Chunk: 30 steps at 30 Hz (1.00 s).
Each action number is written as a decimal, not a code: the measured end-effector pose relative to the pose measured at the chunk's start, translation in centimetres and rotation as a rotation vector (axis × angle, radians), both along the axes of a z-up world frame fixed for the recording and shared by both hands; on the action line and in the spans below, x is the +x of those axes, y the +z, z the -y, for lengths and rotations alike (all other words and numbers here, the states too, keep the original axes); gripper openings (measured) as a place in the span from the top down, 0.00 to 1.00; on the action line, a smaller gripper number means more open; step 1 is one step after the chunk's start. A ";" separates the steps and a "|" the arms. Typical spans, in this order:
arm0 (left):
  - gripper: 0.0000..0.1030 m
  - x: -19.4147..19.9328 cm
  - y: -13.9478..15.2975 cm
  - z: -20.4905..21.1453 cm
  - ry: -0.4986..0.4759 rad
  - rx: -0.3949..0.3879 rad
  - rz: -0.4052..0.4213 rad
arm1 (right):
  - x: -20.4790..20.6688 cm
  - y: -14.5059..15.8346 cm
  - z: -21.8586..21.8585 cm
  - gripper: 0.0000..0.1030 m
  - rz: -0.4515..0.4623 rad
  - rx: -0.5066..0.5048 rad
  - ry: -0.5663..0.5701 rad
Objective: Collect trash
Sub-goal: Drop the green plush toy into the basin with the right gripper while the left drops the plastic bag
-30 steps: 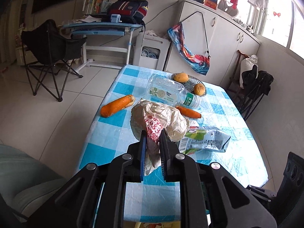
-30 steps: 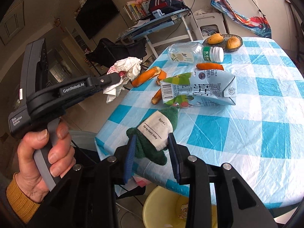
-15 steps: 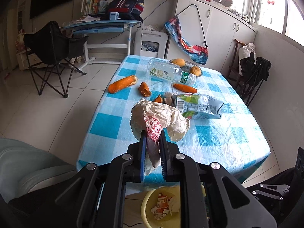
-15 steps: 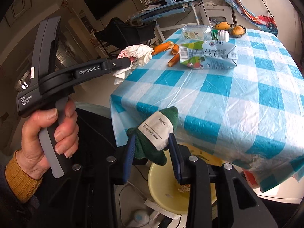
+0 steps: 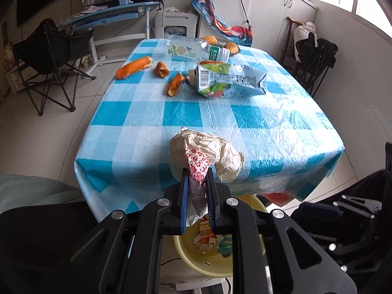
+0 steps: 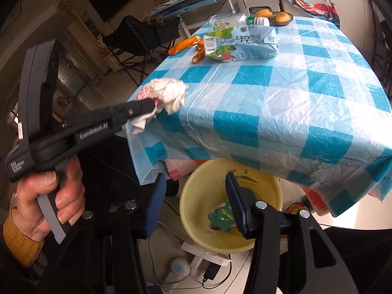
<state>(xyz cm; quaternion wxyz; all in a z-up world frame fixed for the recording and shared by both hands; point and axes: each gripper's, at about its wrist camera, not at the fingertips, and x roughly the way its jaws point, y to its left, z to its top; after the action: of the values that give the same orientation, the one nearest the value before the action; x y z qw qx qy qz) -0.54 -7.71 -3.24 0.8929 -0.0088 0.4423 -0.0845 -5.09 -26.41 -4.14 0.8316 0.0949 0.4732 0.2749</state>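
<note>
Dropped since a second ago: green fabric scrap (image 6: 221, 216), earlier clamped in the right gripper (image 6: 194, 202), now lying inside the yellow bucket (image 6: 196, 191). Pulled back too, both grippers, from over the tabletop to its near edge.

Largest first: table under a blue-and-white checked cloth (image 5: 245, 120), near edge hanging just above the bucket (image 5: 182, 247) on the floor. Far end of the cloth: crushed milk carton (image 5: 232, 80) on its side, clear plastic bottle (image 5: 193, 50) lying behind it, carrot pieces (image 5: 133, 67) to the left, fruit bowl (image 6: 281, 18) at the far edge.

Bucket contents: torn carton scrap (image 5: 204, 237) and the green scrap.

Left gripper (image 5: 197, 188), held in a hand (image 6: 49, 201) with a mustard cuff: clenched on a crumpled paper wrapper (image 5: 208, 154) with red print, held in the air over the table's near edge, above the bucket.

Right gripper: jaws just been opening, now standing apart over the bucket, nothing between the pads.
</note>
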 end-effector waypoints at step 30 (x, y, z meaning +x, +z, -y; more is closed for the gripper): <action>0.44 -2.2 -3.6 2.3 -0.216 0.008 -0.260 | 0.6 0.7 4.0 0.42 0.028 0.081 -0.192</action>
<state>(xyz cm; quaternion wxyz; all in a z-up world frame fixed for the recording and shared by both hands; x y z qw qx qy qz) -2.77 -10.00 -6.80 0.8137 0.0317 0.5529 -0.1764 -4.45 -30.45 -3.46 0.8560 0.1694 0.4390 0.2140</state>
